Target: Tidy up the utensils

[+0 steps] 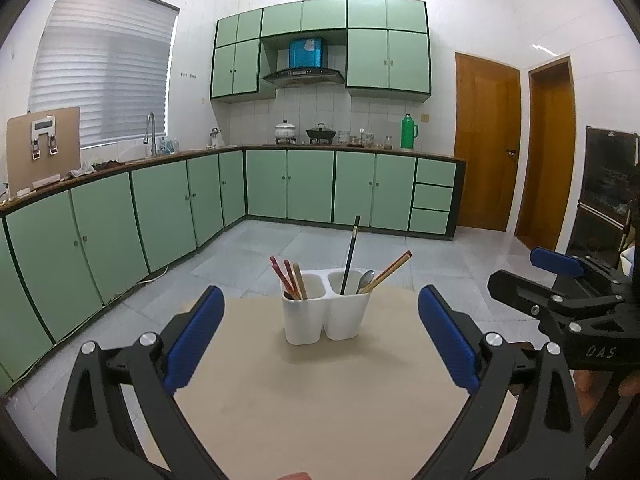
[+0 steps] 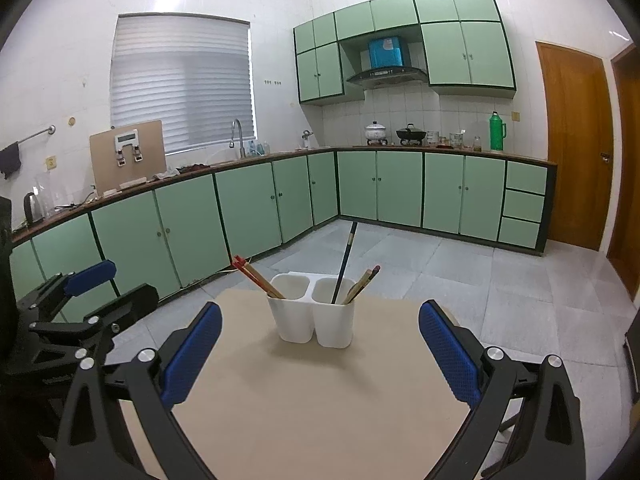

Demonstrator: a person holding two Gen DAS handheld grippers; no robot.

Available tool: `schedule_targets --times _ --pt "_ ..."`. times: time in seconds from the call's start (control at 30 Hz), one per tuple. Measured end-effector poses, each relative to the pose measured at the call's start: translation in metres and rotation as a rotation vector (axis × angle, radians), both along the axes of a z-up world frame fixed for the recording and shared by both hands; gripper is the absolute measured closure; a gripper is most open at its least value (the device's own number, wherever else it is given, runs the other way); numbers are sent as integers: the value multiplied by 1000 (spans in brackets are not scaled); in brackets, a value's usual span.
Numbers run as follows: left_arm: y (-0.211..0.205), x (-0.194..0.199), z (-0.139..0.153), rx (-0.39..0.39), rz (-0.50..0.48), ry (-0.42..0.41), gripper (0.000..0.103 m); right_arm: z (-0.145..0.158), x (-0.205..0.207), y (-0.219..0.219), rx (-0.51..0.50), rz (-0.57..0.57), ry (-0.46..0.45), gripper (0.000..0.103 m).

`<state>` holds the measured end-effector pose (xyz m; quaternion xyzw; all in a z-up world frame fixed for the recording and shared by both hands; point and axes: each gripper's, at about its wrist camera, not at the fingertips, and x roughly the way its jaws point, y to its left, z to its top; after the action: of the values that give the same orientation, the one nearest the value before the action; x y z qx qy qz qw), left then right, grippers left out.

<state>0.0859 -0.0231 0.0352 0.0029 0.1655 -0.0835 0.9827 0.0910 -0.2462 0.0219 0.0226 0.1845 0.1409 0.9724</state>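
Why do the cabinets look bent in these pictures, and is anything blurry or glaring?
Fisheye lenses: in the left wrist view the counter cabinets bow outward and the corners go black; the right wrist view curves the same. Both stay sharp on the white utensil holder, which casts a soft shadow on the beige table; the window blind glows without harsh glare.

White twin-compartment holder near the far edge of a plain beige table. Two red chopsticks and one tan stick in the left compartment. One black chopstick, a silver spoon and a brown pair with reddish tips in the right compartment. Black-framed left gripper and right gripper, both with blue pads showing a fine cross-hatched texture. Beyond the table: pale green cabinets with dark green trim, light grey floor tiles, white wall tiles, orange-brown wooden door, green flask.
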Motion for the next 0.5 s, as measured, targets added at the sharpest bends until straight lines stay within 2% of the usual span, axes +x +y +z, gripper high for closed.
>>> schedule_targets --times 0.5 --pt "-3 -7 3 6 7 -11 8 -1 -2 4 -9 6 -3 6"
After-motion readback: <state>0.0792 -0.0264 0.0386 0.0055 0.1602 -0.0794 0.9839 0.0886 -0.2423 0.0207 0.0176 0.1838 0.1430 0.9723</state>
